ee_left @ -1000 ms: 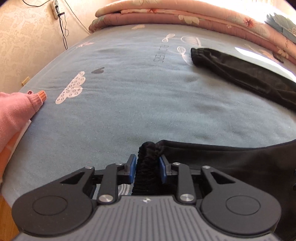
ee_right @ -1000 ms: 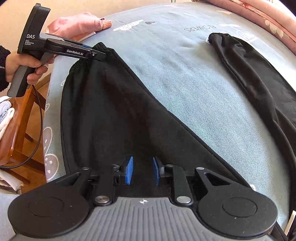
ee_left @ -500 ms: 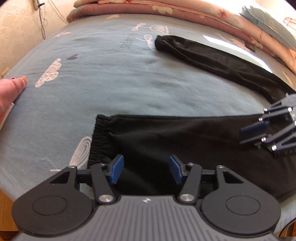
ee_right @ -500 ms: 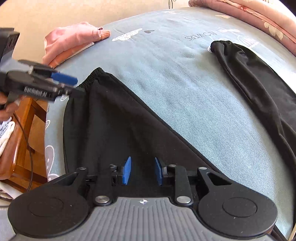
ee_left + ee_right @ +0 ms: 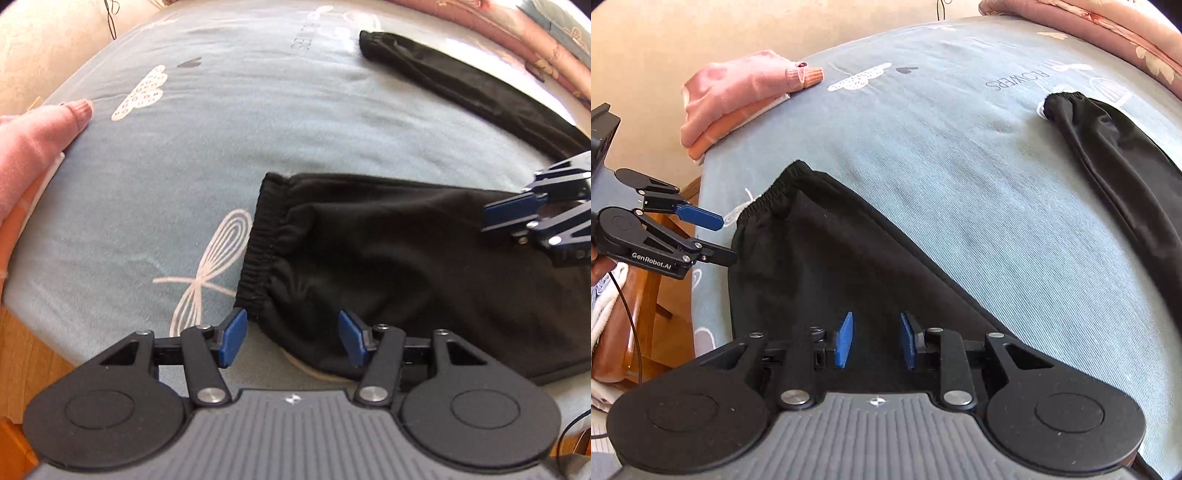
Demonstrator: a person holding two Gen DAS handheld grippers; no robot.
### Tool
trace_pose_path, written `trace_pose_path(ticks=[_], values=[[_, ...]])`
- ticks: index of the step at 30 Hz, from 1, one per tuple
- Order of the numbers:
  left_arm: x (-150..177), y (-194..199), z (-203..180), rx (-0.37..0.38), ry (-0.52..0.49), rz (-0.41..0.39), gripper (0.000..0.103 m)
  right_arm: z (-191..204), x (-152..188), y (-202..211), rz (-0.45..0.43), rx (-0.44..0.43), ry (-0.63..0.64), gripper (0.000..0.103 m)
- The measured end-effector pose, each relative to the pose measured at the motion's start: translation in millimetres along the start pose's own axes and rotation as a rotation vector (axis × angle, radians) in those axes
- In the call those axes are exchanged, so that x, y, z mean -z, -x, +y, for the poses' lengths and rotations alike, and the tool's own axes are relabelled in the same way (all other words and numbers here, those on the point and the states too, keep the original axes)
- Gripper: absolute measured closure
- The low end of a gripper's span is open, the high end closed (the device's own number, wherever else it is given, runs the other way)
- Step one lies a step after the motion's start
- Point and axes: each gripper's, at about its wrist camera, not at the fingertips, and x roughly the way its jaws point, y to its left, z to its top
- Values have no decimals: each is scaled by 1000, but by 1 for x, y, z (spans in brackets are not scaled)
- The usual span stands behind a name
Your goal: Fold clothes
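Trousers [image 5: 424, 258], one pair, two legs spread on one bedsheet [image 5: 240, 147].

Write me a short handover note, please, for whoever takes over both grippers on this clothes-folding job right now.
Left gripper: open, jaws just opened, gripping nothing, above the near cuff.
Right gripper: open, empty, over the same leg further along.
Black trousers: flat on the blue bedsheet, legs spread apart, far cuff lying away.
Pink clothes: folded, stacked at the bed corner.
Done: near leg laid out.
Left: bring legs together, fold, stack.
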Motion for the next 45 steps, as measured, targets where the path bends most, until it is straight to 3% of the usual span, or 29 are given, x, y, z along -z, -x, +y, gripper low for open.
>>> trace_pose_path(ticks=[4,10,13,18,21,23,25,29,31,36,40,43,45], values=[[1,-3,-2,17,13,2,46,18,-21,-30,-51,-12,15,69],[8,-2,10,24,37,37,46,24,-37,-69,-34,-6,4,62],[-5,3,16,93,88,-12,46,25,-28,-48,-42,1,2,62],[-36,-18,-6,291,121,-93,44,17,19,-14,24,24,-57,62],[-46,-44,-25,336,81,-70,43,16,47,-3,63,37,-83,62],[-43,-59,-31,258,68,7,46,14,61,1,81,34,-132,62],[-36,-53,-29,249,24,-16,44,11,74,6,87,27,-188,61],[-28,-40,-22,71,-45,76,49,16,95,16,103,-10,-240,60],[-31,-28,-28,67,-84,71,48,17,106,27,92,-9,-261,60],[-26,-10,-89,257,-208,28,43,2,144,72,64,102,-344,60],[-4,-15,-143,335,-345,33,43,-15,183,105,77,242,-400,60],[17,-20,-165,349,-415,72,43,-21,212,115,97,301,-460,60],[30,-25,-165,311,-434,129,43,-23,231,118,109,324,-502,60]])
